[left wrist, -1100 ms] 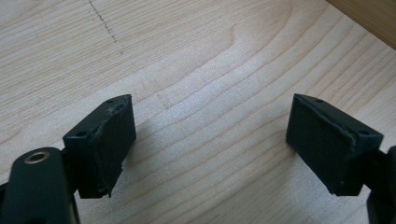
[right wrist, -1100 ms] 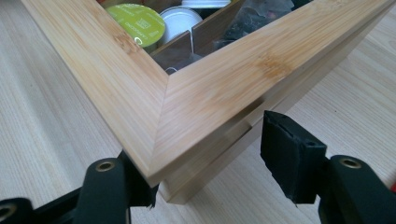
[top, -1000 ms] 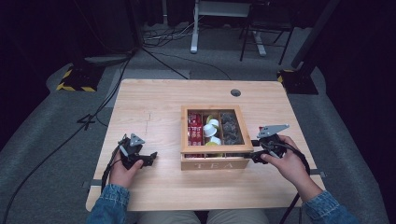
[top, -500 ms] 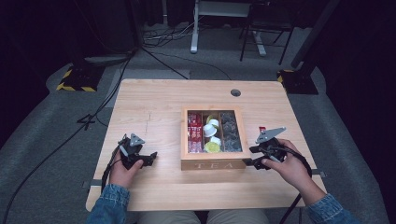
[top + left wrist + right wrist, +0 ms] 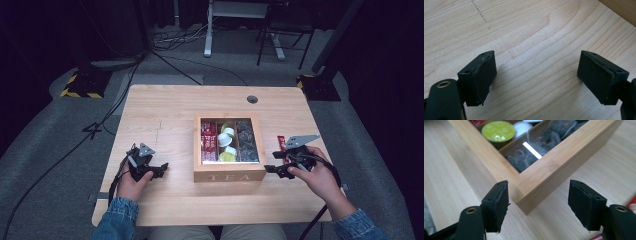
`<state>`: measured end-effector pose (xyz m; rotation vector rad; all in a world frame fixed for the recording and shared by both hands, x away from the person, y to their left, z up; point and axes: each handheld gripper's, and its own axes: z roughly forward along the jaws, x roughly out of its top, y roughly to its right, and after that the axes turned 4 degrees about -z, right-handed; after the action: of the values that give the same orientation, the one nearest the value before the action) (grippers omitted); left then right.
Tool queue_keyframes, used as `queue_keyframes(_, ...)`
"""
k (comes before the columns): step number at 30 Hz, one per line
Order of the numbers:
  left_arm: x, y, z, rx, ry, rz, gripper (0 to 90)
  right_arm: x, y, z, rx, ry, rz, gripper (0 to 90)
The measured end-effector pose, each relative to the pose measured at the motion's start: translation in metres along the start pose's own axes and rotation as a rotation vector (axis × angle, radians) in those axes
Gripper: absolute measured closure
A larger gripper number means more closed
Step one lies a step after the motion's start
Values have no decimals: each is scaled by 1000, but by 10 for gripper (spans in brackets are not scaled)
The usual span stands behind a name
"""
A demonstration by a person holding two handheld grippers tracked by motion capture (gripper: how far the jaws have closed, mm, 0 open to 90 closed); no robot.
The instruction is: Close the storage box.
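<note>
A wooden tea box [image 5: 229, 176] with a glass lid sits mid-table. It holds red packets [image 5: 208, 142], white and green capsules [image 5: 226, 146] and dark packets [image 5: 247, 142]. My right gripper [image 5: 268, 169] lies at the box's near right corner. Its jaws have just been opening. In the right gripper view it [image 5: 537, 185] stands open, with the box corner [image 5: 529, 197] in the gap and untouched by the pads [image 5: 499, 202]. A green capsule [image 5: 498, 131] shows under the glass. My left gripper [image 5: 163, 168] rests left of the box, open [image 5: 536, 56] over bare wood.
A red packet [image 5: 281, 143] lies on the table right of the box, beside my right hand, and its edge [image 5: 632, 205] shows in the right gripper view. The table [image 5: 165, 115] has a cable hole [image 5: 252, 99] at the back. A box edge [image 5: 621, 10] shows in the left gripper view.
My right hand has shifted from the box's right side toward its near right corner, and its jaws stand wider. The red packet now shows on the table beside it. The left hand has kept still.
</note>
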<state>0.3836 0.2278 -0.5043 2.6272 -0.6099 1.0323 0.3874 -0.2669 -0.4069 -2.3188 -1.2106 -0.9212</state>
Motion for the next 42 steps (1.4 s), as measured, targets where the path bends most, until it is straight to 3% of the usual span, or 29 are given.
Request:
queue_keyframes(9, -4, -5, -4, -18, -5, 15, 162, -14, 31, -24, -122, 67, 98, 320)
queue_keyframes(19, -7, -8, -8, -23, -8, 30, 155, -42, 64, -38, -222, 52, 197, 308)
queue_keyframes(27, -7, -8, -8, -25, -12, 35, 153, -69, 81, -44, -280, 35, 255, 302)
queue_keyframes(33, -7, -8, -8, -25, -12, 36, 153, -95, 90, -41, -295, 12, 289, 296)
queue_keyframes(42, -7, -8, -8, -25, -11, 35, 153, -129, 94, -20, -318, -14, 347, 294)
